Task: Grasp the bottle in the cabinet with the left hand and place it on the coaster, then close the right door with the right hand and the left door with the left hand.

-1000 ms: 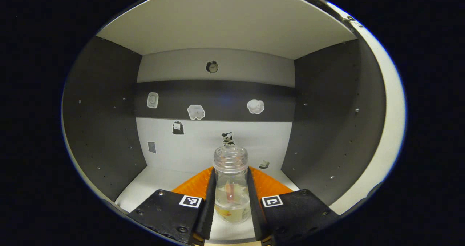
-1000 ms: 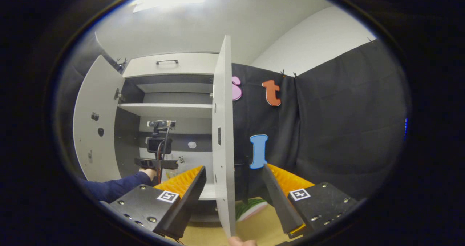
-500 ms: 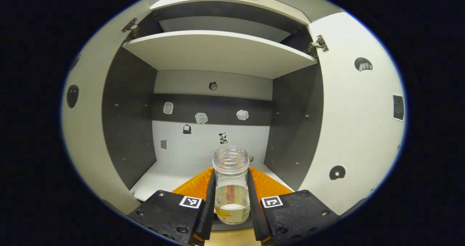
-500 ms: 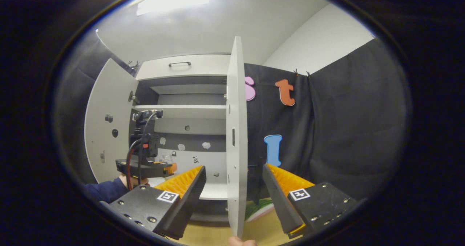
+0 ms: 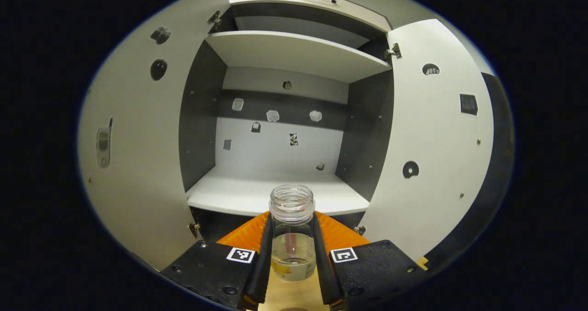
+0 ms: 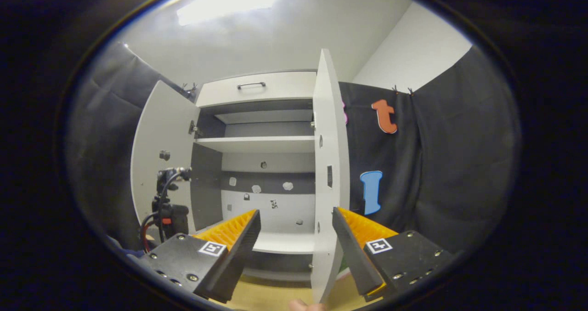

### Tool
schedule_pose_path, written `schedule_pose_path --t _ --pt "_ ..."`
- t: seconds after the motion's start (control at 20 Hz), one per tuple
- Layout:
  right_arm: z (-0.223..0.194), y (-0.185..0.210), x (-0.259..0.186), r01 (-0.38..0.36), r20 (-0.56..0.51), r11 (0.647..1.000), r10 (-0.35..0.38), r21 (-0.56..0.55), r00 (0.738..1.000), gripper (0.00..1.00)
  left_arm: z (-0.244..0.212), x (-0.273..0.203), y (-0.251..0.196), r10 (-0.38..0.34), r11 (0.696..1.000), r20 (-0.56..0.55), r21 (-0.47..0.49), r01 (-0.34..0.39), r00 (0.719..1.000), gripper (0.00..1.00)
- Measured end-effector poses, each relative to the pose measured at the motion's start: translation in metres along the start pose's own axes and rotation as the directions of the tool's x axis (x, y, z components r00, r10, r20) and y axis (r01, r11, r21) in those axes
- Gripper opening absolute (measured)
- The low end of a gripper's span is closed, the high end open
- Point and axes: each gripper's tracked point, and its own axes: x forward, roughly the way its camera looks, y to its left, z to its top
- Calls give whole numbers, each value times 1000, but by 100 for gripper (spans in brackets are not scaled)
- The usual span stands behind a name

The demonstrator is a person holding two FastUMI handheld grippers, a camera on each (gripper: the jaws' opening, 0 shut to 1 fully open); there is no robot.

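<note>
Two views, taken in turn; every place is given relative to the cabinet (image 5: 280,118).

Left gripper view, tongs: our left tongs (image 5: 292,251) hold the bottle (image 5: 292,237), both fingers pressed flat against its sides below the threaded neck.
Left gripper view, bottle: it stands upright in the tongs, in front of the cabinet and outside it, just forward of the lower shelf (image 5: 275,196), with a strip of the counter (image 5: 287,297) under it.
Left gripper view, handling: we judge the bottle clear, stiff plastic or glass, smooth and likely slippery, light, with a little liquid low inside and no cap in sight; we would keep it upright and keep hold on the straight wall beneath the neck.
Left gripper view, doors: the left door (image 5: 138,155) and the right door (image 5: 436,141) both stand open on either side of the cabinet.

Right gripper view, tongs: our right tongs (image 6: 296,237) are wide apart and hold nothing, placed in front of the cabinet with the right door's edge between the fingers, not touched by them.
Right gripper view, other gripper: the left one shows low, in front of the left door.
Right gripper view, coaster: we cannot find it.
</note>
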Motion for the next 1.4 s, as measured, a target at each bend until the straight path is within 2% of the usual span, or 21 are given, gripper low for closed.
schedule_pose_path --t 0.25,0.45,0.5,0.55,0.8,0.85,0.9,1.1,1.3,1.4 --pt "2 -2 -1 3 8 1000 -3 -3 1000 95 -78 -21 4 -26 999 -89 -25 24 996 46" --pt "3 -12 -4 34 15 999 -34 -20 999 95 -135 -33 3 -58 998 -136 -28 55 989 46" --pt "3 -14 -3 42 17 999 -41 -22 999 95 -150 -35 3 -65 998 -163 -30 61 985 48" --pt "4 -16 -2 46 17 999 -46 -22 999 95 -166 -37 3 -70 997 -189 -36 65 979 46" --pt "8 -23 0 67 31 997 -66 -29 997 95 -223 -44 7 -103 993 -279 -79 84 955 46" --pt "8 -24 0 69 33 997 -68 -31 997 95 -230 -45 7 -105 994 -286 -70 88 952 49" --pt "8 -24 1 71 33 997 -70 -32 997 95 -235 -46 6 -110 993 -287 -61 97 952 46" --pt "7 -26 1 75 31 996 -74 -46 997 95 -257 -48 3 -116 993 -322 -61 102 940 47" --pt "5 -30 1 83 26 994 -81 -67 996 95 -261 -46 -6 -132 991 -280 -24 131 951 46" --pt "5 -32 1 89 25 994 -87 -70 996 95 -268 -48 -10 -145 989 -296 -16 147 944 48"
